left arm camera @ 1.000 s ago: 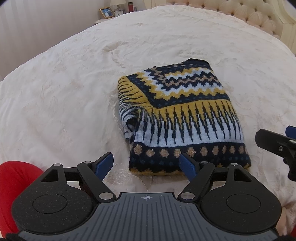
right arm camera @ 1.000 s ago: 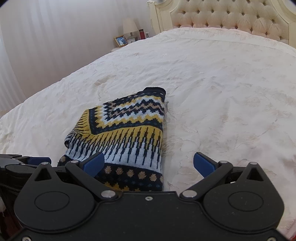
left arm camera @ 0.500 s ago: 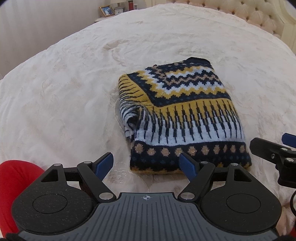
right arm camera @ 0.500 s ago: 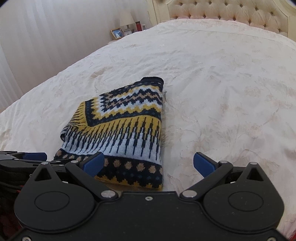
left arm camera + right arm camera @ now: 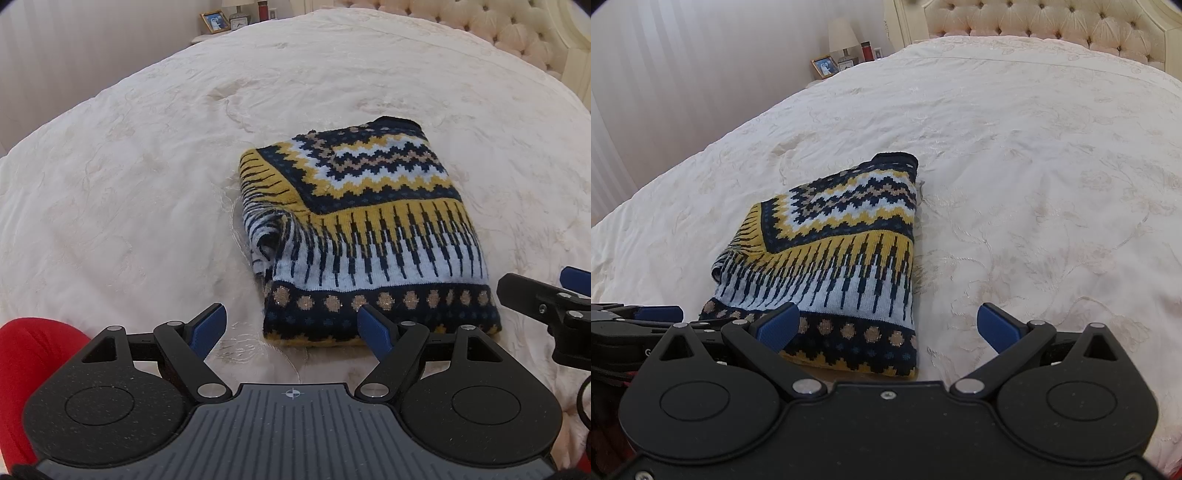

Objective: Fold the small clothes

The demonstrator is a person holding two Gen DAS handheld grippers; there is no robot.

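Observation:
A folded knit sweater (image 5: pixel 365 229) in navy, yellow and pale blue patterns lies flat on the cream bedspread (image 5: pixel 129 166). It also shows in the right wrist view (image 5: pixel 834 258). My left gripper (image 5: pixel 291 326) is open and empty, hovering just before the sweater's near left corner. My right gripper (image 5: pixel 886 326) is open and empty, just before the sweater's near right corner. The right gripper also shows at the right edge of the left wrist view (image 5: pixel 546 299). The left gripper shows at the left edge of the right wrist view (image 5: pixel 639 317).
A tufted headboard (image 5: pixel 1052 26) stands at the far end of the bed. A nightstand with a lamp (image 5: pixel 844 38), photo frame (image 5: pixel 824 66) and red bottle sits far left. Something red (image 5: pixel 33 369) lies at my near left.
Both grippers have drawn back slightly from the sweater and stayed open. The sweater has not moved.

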